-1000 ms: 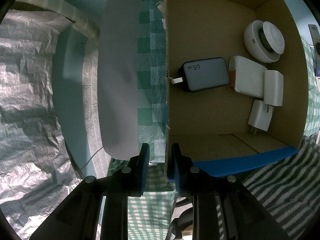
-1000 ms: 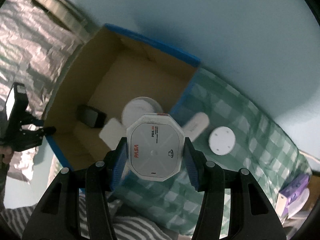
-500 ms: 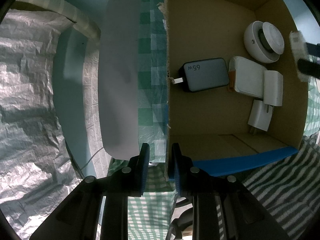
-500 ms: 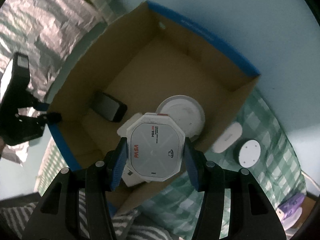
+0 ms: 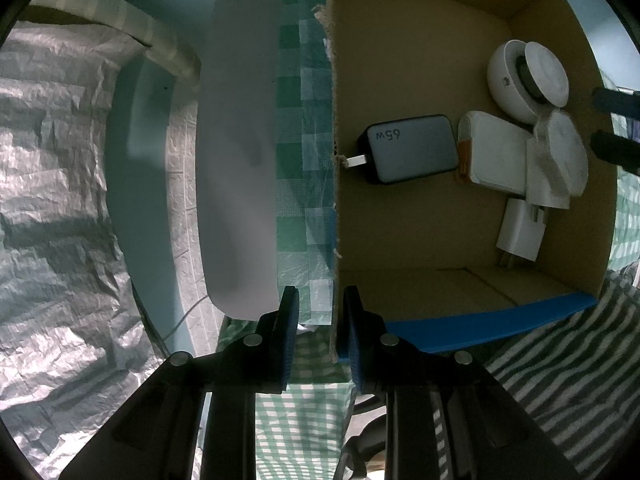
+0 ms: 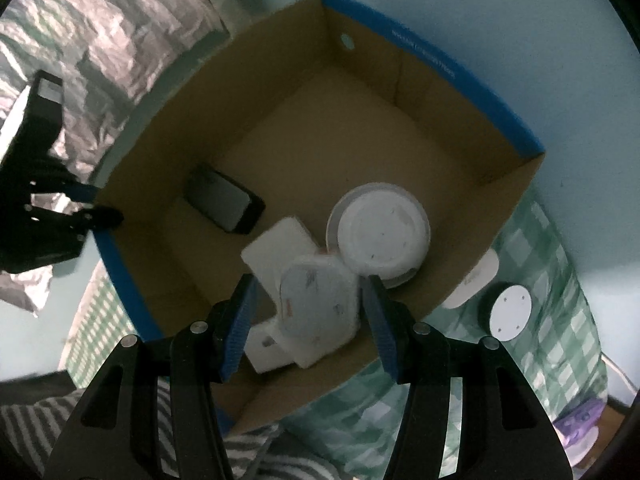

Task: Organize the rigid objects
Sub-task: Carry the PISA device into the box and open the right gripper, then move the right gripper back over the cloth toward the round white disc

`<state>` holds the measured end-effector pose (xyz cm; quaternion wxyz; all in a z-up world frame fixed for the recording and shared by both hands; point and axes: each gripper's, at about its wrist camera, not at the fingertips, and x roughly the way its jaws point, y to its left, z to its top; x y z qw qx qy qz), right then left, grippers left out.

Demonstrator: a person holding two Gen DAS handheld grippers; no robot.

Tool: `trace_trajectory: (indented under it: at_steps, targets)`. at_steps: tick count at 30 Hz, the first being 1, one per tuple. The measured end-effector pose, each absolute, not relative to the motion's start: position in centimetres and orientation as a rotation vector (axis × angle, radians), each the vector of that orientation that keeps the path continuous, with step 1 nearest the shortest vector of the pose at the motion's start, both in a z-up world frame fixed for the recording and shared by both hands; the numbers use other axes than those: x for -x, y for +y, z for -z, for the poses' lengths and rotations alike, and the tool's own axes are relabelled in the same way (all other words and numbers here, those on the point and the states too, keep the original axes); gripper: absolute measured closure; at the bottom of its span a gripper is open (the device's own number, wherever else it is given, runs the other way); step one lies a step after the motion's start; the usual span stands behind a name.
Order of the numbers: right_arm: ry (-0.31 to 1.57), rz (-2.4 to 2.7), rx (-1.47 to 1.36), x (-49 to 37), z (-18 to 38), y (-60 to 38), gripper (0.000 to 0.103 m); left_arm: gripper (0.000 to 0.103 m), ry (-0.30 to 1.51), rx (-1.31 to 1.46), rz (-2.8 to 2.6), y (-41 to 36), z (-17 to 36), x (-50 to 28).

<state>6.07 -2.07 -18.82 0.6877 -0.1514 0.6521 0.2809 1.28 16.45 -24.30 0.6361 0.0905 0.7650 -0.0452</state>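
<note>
The left tongs [image 5: 318, 326] are seen at the lower middle of the left wrist view, clenched on the left wall of the cardboard box [image 5: 335, 200], one pad outside the wall and one inside, so the box appears to be steadied. To the right of that wall, on the box floor, a dark charger [image 5: 412, 150] marked with handwriting lies with its long axis running left to right across the frame; next comes a flat white case [image 5: 494, 154], then a small white plug adapter [image 5: 520, 234] below it, and a round white device [image 5: 528, 76] at the upper right. In the right wrist view the right tongs [image 6: 308, 320] are found at the lower middle of the frame, pointed down into the box, with their jaws opening. A white octagonal device [image 6: 318, 300], blurred, lies between the pads but is not seen to be pressed by either; a gap shows at each side, so it is judged released and dropping or just landed on the white case and adapter. It lies directly under the right tongs, which are by far the nearer. Outside the box, at the right of that frame, a white puck [image 6: 510, 310] and an oblong white item [image 6: 476, 280] rest on the checked cloth of the bench [image 6: 552, 264], and either is judged a likely next pick.
</note>
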Motion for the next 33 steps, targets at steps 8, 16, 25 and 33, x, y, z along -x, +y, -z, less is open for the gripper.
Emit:
trace_trajectory:
  at_steps: [8,16,25,33]
  targets:
    - [1.426,-0.614,0.335,-6.2,17.4,-2.6,0.046,0.081,1.747,-0.206,0.104,16.5,24.3,-1.3]
    - [1.413,-0.592,0.312,-6.6,16.3,-3.8,0.045,0.081,1.747,-0.21,0.103,16.5,24.3,-1.2]
    - [1.388,-0.55,0.287,-7.0,15.0,-6.6,0.041,0.081,1.746,-0.207,0.102,16.5,24.2,-1.2]
    - [1.397,-0.463,0.249,-7.8,15.0,-11.3,0.041,0.081,1.746,-0.203,0.103,16.6,24.1,-1.1]
